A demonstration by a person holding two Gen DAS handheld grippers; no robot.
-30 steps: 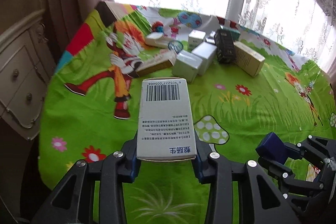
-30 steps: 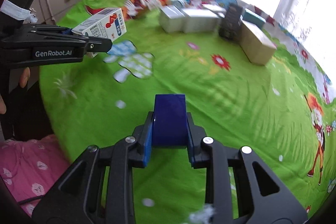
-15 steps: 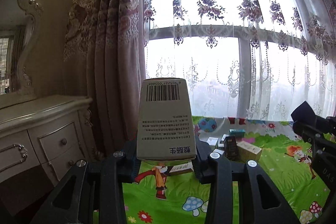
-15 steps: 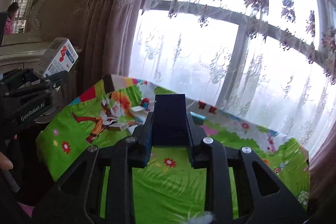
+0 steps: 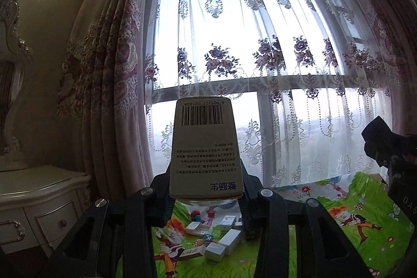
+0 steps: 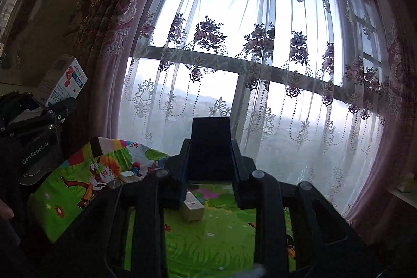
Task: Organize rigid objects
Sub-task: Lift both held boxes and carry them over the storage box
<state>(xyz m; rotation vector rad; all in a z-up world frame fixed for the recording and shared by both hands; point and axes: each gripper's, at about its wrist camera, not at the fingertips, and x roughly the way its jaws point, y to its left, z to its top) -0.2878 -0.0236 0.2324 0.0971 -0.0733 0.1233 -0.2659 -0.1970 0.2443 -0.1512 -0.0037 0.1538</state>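
Note:
My left gripper (image 5: 206, 189) is shut on a white medicine box (image 5: 204, 147) with a barcode, held high and tilted up toward the window. The same box (image 6: 63, 81) and the left gripper (image 6: 56, 108) show at the left of the right wrist view. My right gripper (image 6: 210, 160) is shut on a dark blue box (image 6: 210, 145), also raised; it shows at the right edge of the left wrist view (image 5: 378, 134). Several small boxes (image 5: 221, 239) lie far below on the green cartoon tablecloth (image 5: 338, 199).
A tan box (image 6: 192, 207) lies on the cloth (image 6: 208, 239) under the right gripper. A white dresser (image 5: 39, 199) stands at the left. A lace curtain (image 5: 260, 43) covers the window behind the table, with heavy drapes (image 5: 104, 69) beside it.
Both grippers have lifted and tilted upward, each keeping its box. The view has swung from the tabletop up to the window and curtains.

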